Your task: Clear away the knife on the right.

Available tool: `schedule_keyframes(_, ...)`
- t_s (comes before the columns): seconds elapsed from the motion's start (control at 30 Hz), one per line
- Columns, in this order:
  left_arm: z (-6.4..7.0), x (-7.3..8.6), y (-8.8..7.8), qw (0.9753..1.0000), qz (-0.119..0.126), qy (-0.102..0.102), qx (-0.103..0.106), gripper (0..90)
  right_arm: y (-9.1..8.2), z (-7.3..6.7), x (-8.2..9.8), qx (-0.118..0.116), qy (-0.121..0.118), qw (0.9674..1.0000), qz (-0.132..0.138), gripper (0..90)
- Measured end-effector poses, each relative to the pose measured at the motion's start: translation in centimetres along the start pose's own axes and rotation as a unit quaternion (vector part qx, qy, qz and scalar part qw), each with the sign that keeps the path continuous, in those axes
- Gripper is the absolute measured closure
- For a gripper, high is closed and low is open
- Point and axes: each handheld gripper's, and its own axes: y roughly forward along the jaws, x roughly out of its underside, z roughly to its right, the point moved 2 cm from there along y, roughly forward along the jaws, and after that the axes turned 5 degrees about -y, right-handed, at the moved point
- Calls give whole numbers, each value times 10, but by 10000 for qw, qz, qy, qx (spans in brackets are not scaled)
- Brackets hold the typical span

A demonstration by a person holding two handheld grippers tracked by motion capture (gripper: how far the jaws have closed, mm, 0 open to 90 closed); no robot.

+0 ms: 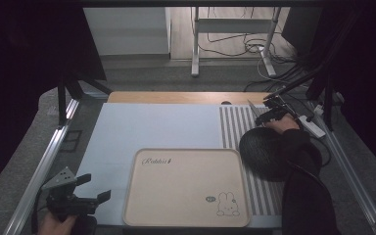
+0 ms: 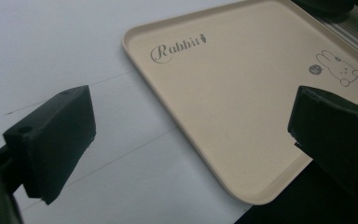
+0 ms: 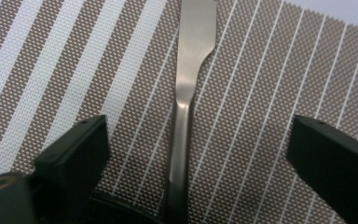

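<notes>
A metal table knife (image 3: 189,84) lies flat on a brown-and-white striped placemat (image 3: 279,65). My right gripper (image 3: 196,154) hovers over the knife's handle, open, with a wide gap between each jaw and the metal. From above, this gripper (image 1: 268,111) is at the far right of the table, next to the knife (image 1: 252,108) and just behind a black bowl (image 1: 264,152). My left gripper (image 1: 97,187) sits at the near left corner, open and holding nothing. In its own view the left gripper (image 2: 191,135) frames the corner of a beige tray (image 2: 233,98) printed "Rabbit".
The beige tray (image 1: 186,188) lies bare at the table's near middle on a pale blue mat (image 1: 152,127). The striped placemat (image 1: 232,127) runs down the right side under the bowl. Metal rails edge the table on both sides, and cables and desk legs stand beyond it.
</notes>
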Motion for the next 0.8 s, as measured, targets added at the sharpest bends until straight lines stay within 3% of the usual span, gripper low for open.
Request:
schedule_keyframes(0.07,0,0,0,10000,-2,4,-2,18,1,3,4,-142,-52,9998,-126,254)
schedule_keyframes(0.1,0,0,0,10000,-4,4,-2,18,1,3,4,-142,-52,9998,-126,254)
schedule_keyframes(0.17,0,0,0,10000,-6,0,-3,18,1,3,6,-6,-144,9998,-114,337)
schedule_keyframes(0.2,0,0,0,10000,-7,4,-5,18,-1,3,7,-8,-170,9998,-118,449)
schedule_keyframes(0.33,0,0,0,10000,-19,17,-18,18,-3,4,8,-83,-213,9997,-114,546)
schedule_keyframes(0.4,1,0,0,10000,-19,17,-18,18,-5,6,9,-118,-264,9995,-117,747)
schedule_keyframes(0.43,1,0,0,10000,-19,19,-18,18,-5,6,10,-72,-372,9992,-120,784)
schedule_keyframes(0.6,1,0,0,10000,-25,29,-23,18,-5,11,12,-227,-273,9994,-11,797)
schedule_keyframes(0.8,0,0,0,10000,-14,10,-17,18,-7,12,13,-274,-460,9986,-14,801)
